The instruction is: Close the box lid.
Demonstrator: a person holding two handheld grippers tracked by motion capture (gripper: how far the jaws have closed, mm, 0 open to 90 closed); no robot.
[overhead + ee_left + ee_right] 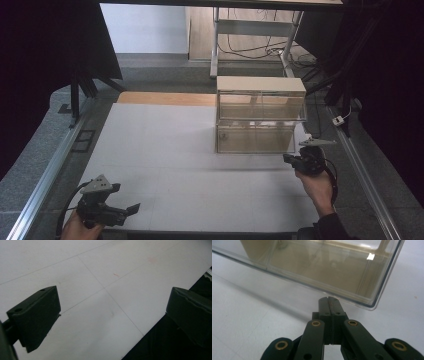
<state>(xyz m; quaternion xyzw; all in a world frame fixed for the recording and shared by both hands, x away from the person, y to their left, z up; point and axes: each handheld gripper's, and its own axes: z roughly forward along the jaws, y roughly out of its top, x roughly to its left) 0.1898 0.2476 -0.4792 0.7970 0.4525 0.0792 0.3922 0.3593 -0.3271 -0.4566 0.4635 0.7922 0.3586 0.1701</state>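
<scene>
A clear plastic box [260, 117] with a beige top stands on the white table [170, 150], right of the middle. My right gripper [289, 159] sits just in front of the box's near right corner. In the right gripper view its jaws are pressed together with nothing between them [329, 300], a short way from the lower edge of the box [312, 272]. My left gripper [126, 197] rests low at the table's near left corner. Its jaws stand wide apart [113, 296] over the bare white table [100, 270], close to its front edge.
Metal rails [47, 175] run along both sides of the table. A wooden strip [165, 98] lies along its far edge. Black stand legs [82, 87] rise at the far left, and a desk frame with cables [255, 47] stands beyond the table.
</scene>
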